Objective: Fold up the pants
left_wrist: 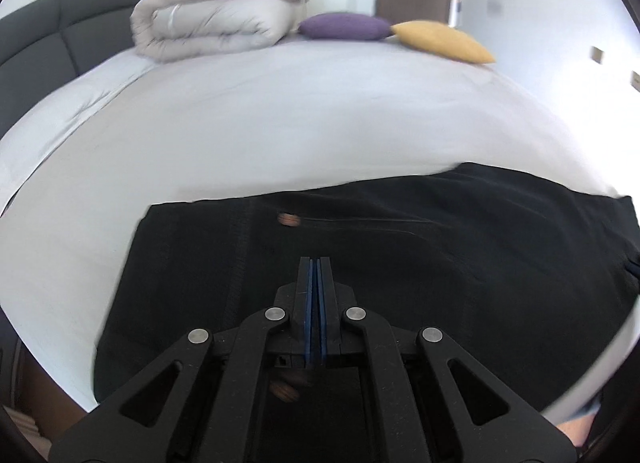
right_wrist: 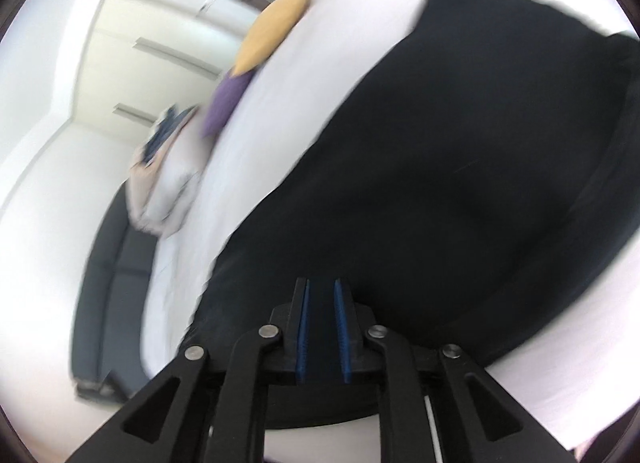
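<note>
Bed: a wide bed under a white sheet fills most of my left view, with a dark padded headboard at its far left.
Pants: black pants lie spread flat on the near part of the sheet, directly under both of my claws; in my right view the same dark cloth runs away from the claw toward the upper right, blurred.
Duvet: a folded beige and white duvet sits at the far end of the bed, beside the headboard.
Cushions: a purple cushion lies next to the duvet, and a yellow cushion touches its right end.
Left claw: my left gripper hangs over the pants with its two blue pads pressed together; I see no cloth pinched between them.
Right claw: my right gripper shows a narrow gap between its blue pads. Black fabric lies behind that gap, but I cannot tell whether any of it is caught.
Button: a small brownish button sits on the pants just beyond my left claw.
</note>
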Tool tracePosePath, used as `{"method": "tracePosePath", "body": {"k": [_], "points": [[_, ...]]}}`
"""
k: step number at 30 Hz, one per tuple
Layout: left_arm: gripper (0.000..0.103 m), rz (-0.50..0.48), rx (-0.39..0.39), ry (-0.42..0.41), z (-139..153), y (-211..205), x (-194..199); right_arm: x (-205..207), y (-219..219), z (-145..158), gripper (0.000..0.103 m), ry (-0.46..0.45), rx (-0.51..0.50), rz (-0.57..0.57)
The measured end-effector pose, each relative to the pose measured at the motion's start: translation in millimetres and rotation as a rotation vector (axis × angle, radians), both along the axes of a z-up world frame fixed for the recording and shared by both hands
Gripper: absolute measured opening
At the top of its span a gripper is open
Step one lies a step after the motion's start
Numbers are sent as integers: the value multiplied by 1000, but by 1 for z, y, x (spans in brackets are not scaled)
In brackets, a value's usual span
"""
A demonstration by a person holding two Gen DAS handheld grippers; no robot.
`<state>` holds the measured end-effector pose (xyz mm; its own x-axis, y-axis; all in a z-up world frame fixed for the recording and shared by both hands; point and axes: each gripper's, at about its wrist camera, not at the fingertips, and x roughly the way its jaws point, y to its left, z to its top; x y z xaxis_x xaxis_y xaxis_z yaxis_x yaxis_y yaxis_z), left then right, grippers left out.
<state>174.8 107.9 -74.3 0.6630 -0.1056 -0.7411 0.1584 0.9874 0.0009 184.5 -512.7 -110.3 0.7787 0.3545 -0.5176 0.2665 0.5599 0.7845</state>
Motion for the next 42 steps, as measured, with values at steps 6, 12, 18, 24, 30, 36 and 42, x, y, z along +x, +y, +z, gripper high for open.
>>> {"method": "tracePosePath", "body": {"k": [6, 12, 18, 24, 30, 36, 42], "points": [[3, -34, -18, 135, -27, 6, 51, 19, 17, -11, 9, 42, -13, 30], [3, -24, -15, 139, -43, 15, 72, 34, -10, -8, 1, 50, 2, 13], [3, -34, -131, 170, -35, 25, 71, 20, -4, 17, 36, -49, -12, 92], [3, -3, -174, 130, -36, 42, 56, 23, -36, -36, 0, 6, 112, 52], [3, 32, -128, 103, -24, 44, 49, -59, -149, -17, 0, -5, 24, -321], [3, 12, -188, 7, 19, 14, 16, -116, -179, 24, 9, -22, -71, -526], [3, -251, -403, 108, 16, -117, 14, -37, -78, 36, 23, -129, 20, -139]]}}
